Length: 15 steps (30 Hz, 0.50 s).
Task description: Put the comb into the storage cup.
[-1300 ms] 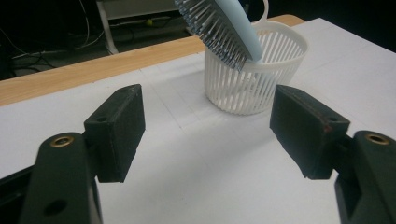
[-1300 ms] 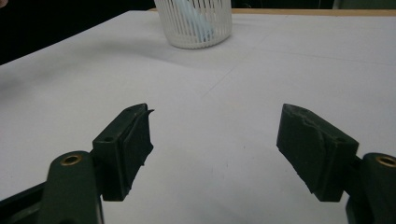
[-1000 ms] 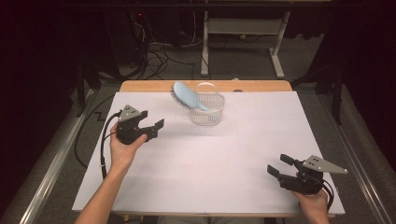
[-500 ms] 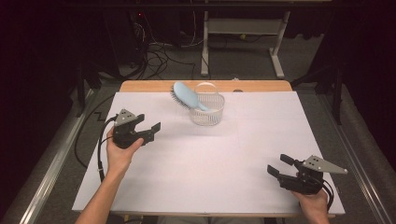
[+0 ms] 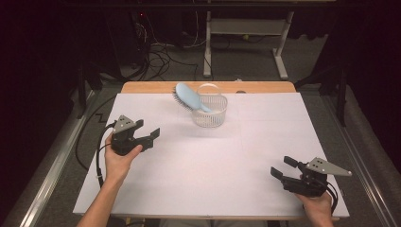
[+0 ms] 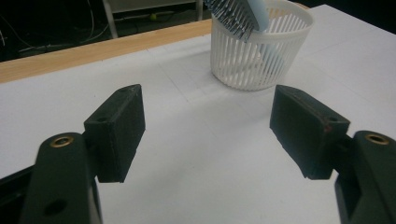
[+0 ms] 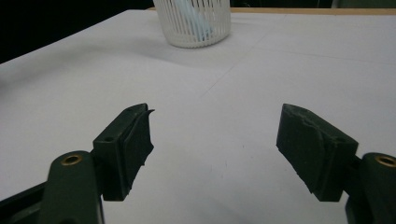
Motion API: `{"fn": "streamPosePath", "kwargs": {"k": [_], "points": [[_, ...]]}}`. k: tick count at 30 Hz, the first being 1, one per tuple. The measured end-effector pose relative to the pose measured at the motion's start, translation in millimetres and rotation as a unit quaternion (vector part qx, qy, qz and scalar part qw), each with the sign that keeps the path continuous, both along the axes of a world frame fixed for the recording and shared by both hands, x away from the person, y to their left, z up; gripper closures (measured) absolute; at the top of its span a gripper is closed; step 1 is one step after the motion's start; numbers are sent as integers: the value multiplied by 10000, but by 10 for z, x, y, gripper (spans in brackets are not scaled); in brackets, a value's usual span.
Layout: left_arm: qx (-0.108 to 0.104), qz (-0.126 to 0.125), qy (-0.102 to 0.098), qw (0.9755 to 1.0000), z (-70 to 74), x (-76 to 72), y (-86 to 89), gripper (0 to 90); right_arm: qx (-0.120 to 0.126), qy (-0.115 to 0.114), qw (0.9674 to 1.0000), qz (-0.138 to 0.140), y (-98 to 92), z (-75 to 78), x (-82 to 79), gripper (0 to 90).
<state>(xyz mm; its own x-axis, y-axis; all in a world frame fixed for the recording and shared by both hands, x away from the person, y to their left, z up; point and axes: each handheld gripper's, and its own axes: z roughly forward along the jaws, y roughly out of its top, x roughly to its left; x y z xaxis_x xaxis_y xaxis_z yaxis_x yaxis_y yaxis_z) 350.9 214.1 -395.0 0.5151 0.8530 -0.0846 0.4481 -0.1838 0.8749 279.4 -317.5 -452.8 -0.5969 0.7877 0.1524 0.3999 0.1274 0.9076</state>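
- A white slatted basket (image 5: 210,111) stands on the desk (image 5: 265,142) toward its far edge, a little left of the middle, upright.
- A light blue hairbrush (image 5: 190,97) sits in the basket handle-down; its bristled head leans out over the basket's left rim, tilted up and to the left.
- The left gripper (image 5: 152,136) is held over the left part of the desk, nearer than the basket and to its left, well apart from it. Its jaws are spread with nothing between them, and they point toward the right and far side.
- In the left gripper view the basket (image 6: 259,46) and the brush head (image 6: 236,16) show beyond the gap between the jaws, over bare white desk.
- The right gripper (image 5: 282,168) rests low at the near right corner of the desk, far from the basket. Its jaws are spread and grip nothing.
- In the right gripper view the basket (image 7: 192,21) stands far off, at the top, left of centre.
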Motion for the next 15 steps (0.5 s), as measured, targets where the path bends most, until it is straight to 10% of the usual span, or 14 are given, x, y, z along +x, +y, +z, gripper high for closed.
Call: {"fn": "streamPosePath", "kwargs": {"k": [15], "points": [[-42, 9, 14, 10000, -81, -109, 39, 275, 20, -17, 10000, -40, -18, 5, -2, 268]]}}
